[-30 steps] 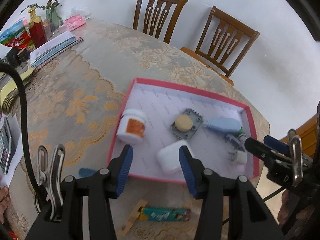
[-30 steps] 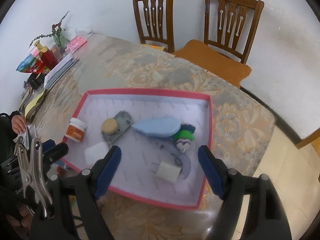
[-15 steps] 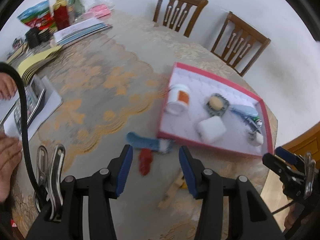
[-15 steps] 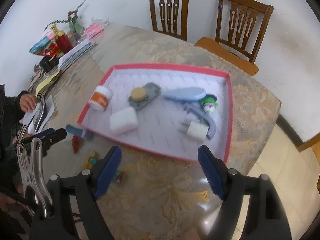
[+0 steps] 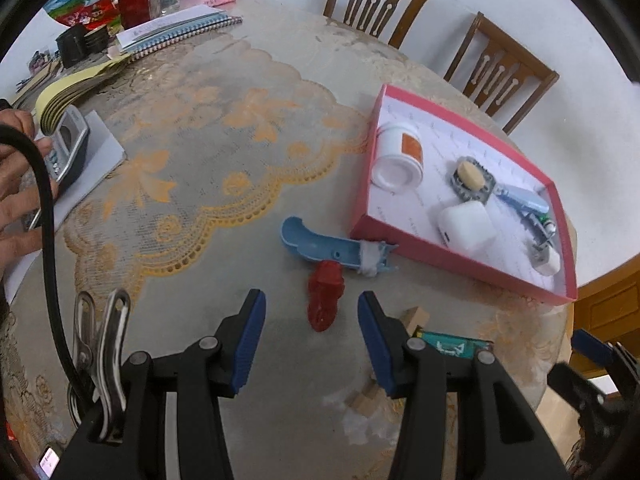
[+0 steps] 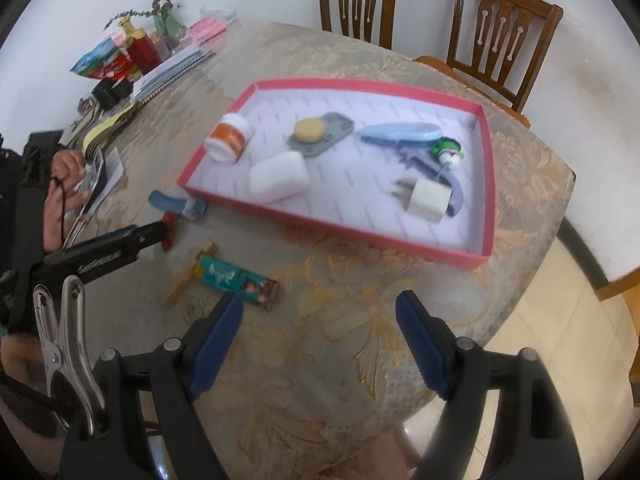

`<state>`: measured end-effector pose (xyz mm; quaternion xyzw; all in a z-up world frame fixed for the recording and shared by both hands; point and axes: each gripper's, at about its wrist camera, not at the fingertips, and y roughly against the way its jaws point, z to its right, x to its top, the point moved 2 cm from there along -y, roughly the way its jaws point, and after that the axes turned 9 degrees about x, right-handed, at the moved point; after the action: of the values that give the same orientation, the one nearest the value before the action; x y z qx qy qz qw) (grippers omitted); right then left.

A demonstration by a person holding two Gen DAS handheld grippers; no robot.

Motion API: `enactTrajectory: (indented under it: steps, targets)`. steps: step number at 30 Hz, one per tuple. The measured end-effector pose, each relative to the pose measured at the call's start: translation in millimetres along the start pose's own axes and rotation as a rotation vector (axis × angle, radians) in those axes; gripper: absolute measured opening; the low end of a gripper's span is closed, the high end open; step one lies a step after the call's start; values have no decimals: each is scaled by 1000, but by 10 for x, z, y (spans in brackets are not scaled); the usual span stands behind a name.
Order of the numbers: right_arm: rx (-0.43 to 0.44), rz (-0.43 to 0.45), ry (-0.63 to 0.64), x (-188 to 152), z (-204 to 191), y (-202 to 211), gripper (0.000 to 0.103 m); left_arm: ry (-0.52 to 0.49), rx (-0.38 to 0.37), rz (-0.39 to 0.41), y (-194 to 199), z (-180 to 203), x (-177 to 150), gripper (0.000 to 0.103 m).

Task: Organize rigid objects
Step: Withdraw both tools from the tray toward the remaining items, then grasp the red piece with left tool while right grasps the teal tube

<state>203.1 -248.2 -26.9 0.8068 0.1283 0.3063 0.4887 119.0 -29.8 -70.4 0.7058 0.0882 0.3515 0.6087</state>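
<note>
Left wrist view: left gripper (image 5: pixel 311 336) hangs released, its spread jaws flanking a red toy (image 5: pixel 325 301) on the table (image 5: pixel 208 160) near the pink tray (image 5: pixel 460 258). Right gripper (image 6: pixel 319 342) also released, empty.

Wooden blocks (image 5: pixel 370 398) partly hidden behind left hand-held gripper (image 5: pixel 311 334), perhaps two.
</note>
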Motion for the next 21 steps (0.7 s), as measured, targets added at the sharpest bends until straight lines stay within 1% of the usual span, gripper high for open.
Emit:
enactTrajectory:
  steps: [1, 2, 5, 6, 8, 12, 18, 21]
  targets:
    - [0, -5, 1, -11, -4, -7, 81, -1, -1, -1, -24, 11, 2, 50]
    - [1, -11, 2, -26, -8, -14, 81, -1, 1, 0, -47, 21, 2, 48]
    - [1, -26, 3, -57, -10, -38, 81, -17, 7, -1, -113, 60, 7, 33]
    - [1, -29, 3, -61, -14, -46, 81, -30, 15, 15, -114, 72, 7, 29]
    - [2, -35, 9, -63, -27, -63, 81, -53, 24, 23, -117, 100, 2, 22]
    - [10, -61, 33, -69, -76, -134, 81, -50, -3, 22, -89, 62, -49, 22]
    - [52, -150, 106, -71, -228, -382, 81, -13, -2, 31, 32, -104, -124, 22]
    - [48, -166, 154, -45, -311, -490, 81, 7, 3, 36, 99, -193, -158, 22]
